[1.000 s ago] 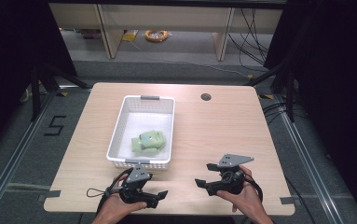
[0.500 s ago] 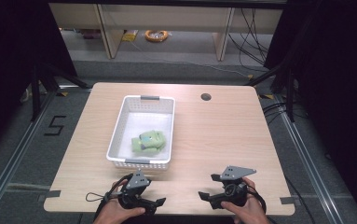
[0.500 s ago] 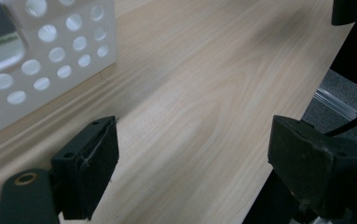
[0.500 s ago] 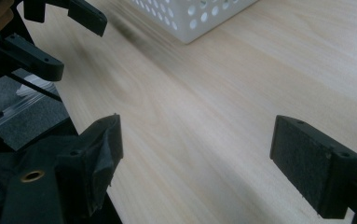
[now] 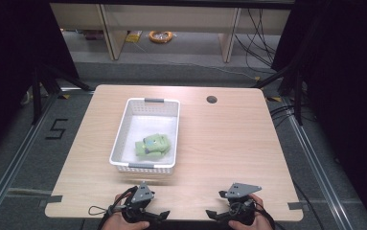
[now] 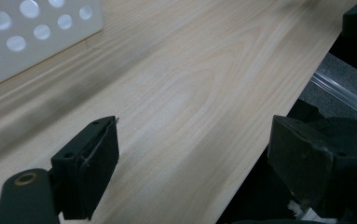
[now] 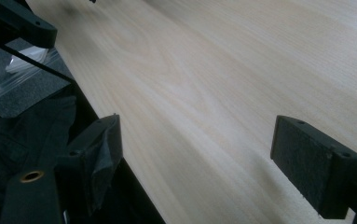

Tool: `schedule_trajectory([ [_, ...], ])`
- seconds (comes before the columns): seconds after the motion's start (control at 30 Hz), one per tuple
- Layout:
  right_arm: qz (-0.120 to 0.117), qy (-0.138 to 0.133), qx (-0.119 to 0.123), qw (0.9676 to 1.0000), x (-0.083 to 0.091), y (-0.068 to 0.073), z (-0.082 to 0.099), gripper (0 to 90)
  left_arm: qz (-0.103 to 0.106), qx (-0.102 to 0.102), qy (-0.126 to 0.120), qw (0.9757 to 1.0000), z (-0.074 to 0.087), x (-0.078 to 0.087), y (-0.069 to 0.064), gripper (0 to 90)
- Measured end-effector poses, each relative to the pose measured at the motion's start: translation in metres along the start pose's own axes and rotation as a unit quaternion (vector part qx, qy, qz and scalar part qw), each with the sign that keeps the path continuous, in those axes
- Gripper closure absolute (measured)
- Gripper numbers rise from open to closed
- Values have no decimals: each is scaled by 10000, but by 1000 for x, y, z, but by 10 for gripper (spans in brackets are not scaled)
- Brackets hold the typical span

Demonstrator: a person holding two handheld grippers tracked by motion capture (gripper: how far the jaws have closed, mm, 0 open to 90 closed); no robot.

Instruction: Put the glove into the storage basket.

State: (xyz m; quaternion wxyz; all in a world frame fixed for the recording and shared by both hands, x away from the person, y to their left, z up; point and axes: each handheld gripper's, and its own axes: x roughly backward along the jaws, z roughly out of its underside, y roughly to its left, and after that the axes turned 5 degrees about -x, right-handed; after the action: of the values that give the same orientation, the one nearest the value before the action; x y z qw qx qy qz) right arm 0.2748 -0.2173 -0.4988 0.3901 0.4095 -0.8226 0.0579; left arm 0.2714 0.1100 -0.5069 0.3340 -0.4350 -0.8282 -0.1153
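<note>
Grippers at the desk's [image 5: 229, 139] near edge, right gripper [image 5: 219, 214] drawn back, jaws just spread wide, empty. Left gripper [image 5: 158, 216] gaping too, holding nothing. Green toy [image 5: 151, 145] settled in basket [image 5: 145, 167]; likely finished.

Left gripper [image 5: 163, 215], seen near table [image 5: 229, 143] front edge in high view: black body, grey three-cornered plate w/ small holes sitting on top, thin black cable looping off its left side. Right gripper [image 5: 211, 213], same edge: black too, grey plate showing dark screw dots. Gripper views: jaws showing as matte black blocks w/ flat rubbery pads [image 6: 107, 161], pad edges looking slightly frayed; small screw holes dotting each block. Brass-coloured ring [image 6: 26, 178] showing on rounded black arm at lower left of each view. Hands [image 5: 123, 221] wrapping round the bodies; no sleeves showing.
</note>
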Motion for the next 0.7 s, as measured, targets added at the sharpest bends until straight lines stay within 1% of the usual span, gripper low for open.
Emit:
schedule_trajectory([
  [0.03,-13,66,-28,10000,1,1,0,174,-16,3,-21,10000,0,0,0,160],
  [0.07,-69,50,11,10000,0,1,0,173,-22,101,-26,9999,0,0,0,160],
  [0.1,-48,47,41,10000,0,1,0,173,-93,-8,10,10000,0,0,2,161],
  [0.13,5,56,34,10000,0,1,0,173,-77,-40,-11,10000,0,1,2,160],
  [0.17,8,74,13,10000,-1,0,0,173,-62,-13,-51,10000,-1,0,2,160],
  [0.2,24,65,-3,10000,-1,0,0,174,-66,102,-47,9999,0,0,2,160],
  [0.23,55,57,35,10000,-2,0,1,174,-102,-49,1,9999,-1,1,4,160],
  [0.3,42,93,21,9999,-2,1,1,175,-103,-59,16,9999,-1,1,4,161],
  [0.33,19,75,107,9999,-2,0,0,175,-104,-61,20,9999,-1,1,4,160],
  [0.43,-20,85,135,9999,-3,0,0,175,-103,-63,16,9999,-1,1,5,160],
  [0.5,-12,94,94,9999,-3,0,0,175,-113,-54,5,9999,-1,1,5,160],
  [0.53,4,70,92,9999,-3,0,0,175,-81,-64,11,9999,-1,1,5,160],
  [0.63,-14,76,76,9999,-3,0,0,175,-127,-58,5,9999,-1,1,5,160],
  [0.7,-7,58,100,9999,-3,-1,0,174,-88,-67,8,9999,-1,2,5,160],
])
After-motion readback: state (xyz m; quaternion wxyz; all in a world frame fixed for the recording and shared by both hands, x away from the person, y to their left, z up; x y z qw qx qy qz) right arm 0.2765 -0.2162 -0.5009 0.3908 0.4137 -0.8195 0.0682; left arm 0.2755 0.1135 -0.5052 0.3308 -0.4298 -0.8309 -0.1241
